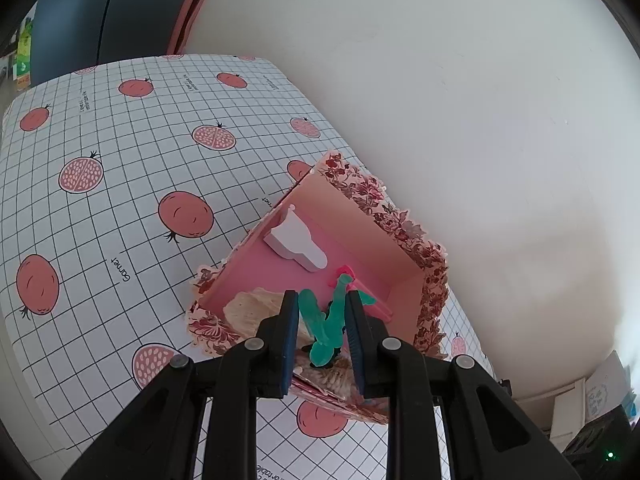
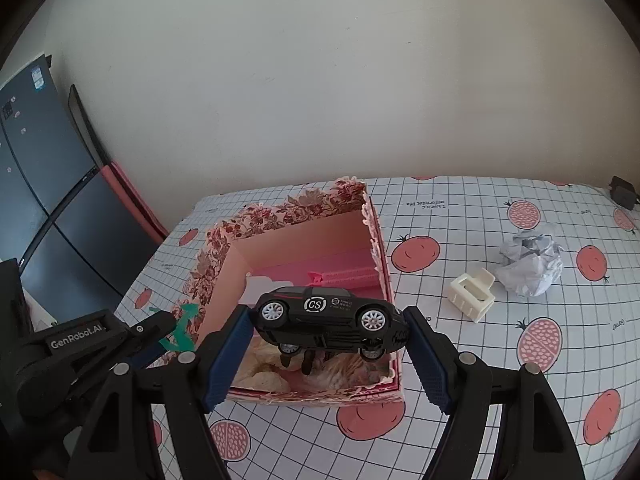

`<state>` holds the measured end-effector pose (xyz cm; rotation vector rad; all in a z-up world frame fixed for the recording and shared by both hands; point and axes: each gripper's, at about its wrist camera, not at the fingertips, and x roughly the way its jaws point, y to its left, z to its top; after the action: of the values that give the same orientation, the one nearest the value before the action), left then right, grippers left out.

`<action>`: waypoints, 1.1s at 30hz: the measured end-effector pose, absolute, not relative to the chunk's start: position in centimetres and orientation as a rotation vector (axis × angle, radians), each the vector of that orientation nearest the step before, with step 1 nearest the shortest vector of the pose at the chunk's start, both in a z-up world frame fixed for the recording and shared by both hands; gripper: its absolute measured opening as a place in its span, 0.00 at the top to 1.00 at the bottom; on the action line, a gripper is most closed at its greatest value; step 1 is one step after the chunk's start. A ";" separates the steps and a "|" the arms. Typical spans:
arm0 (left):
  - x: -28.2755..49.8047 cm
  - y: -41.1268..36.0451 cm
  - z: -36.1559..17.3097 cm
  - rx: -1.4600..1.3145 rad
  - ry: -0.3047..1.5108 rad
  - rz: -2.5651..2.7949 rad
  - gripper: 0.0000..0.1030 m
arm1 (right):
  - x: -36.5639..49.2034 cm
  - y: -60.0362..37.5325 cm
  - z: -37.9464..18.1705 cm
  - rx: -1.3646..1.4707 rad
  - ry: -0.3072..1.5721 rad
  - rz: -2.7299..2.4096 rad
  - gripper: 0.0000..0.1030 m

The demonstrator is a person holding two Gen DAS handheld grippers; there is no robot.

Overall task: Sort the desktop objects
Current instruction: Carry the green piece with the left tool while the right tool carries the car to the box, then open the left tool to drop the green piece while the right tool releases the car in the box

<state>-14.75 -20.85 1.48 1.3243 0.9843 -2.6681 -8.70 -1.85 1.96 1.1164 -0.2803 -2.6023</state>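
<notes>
A plain pale wall [image 2: 320,80] backs a table under a gridded cloth [image 1: 120,168] printed with pomegranates; on it sits an open pink box [image 2: 304,240] with a floral paper rim, a crumpled paper ball [image 2: 530,264] and a cream plastic clip [image 2: 472,294] lying to its right. The right gripper [image 2: 328,340] clamps a glossy black toy car [image 2: 328,320], tilted, over the box; the left gripper [image 1: 322,320] pinches a thin green plastic figure [image 1: 326,324] above the box's near edge.
</notes>
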 end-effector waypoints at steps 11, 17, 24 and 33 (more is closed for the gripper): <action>-14.8 -21.5 1.1 1.325 1.002 -2.651 0.77 | -8.7 -3.2 1.7 1.112 -0.256 -2.585 0.24; -14.9 -21.7 0.9 1.335 1.000 -2.638 0.70 | -8.7 -3.3 1.6 1.117 -0.248 -2.587 0.24; -15.1 -21.7 0.6 1.365 0.997 -2.621 0.58 | -8.9 -3.3 1.3 1.136 -0.244 -2.587 0.24; -15.2 -21.6 0.5 1.383 0.986 -2.614 0.46 | -9.0 -3.4 1.0 1.148 -0.237 -2.589 0.24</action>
<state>-15.21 -21.64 0.45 1.3834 0.9856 -2.6136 -8.96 -3.38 1.01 1.1484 -0.2374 -2.5886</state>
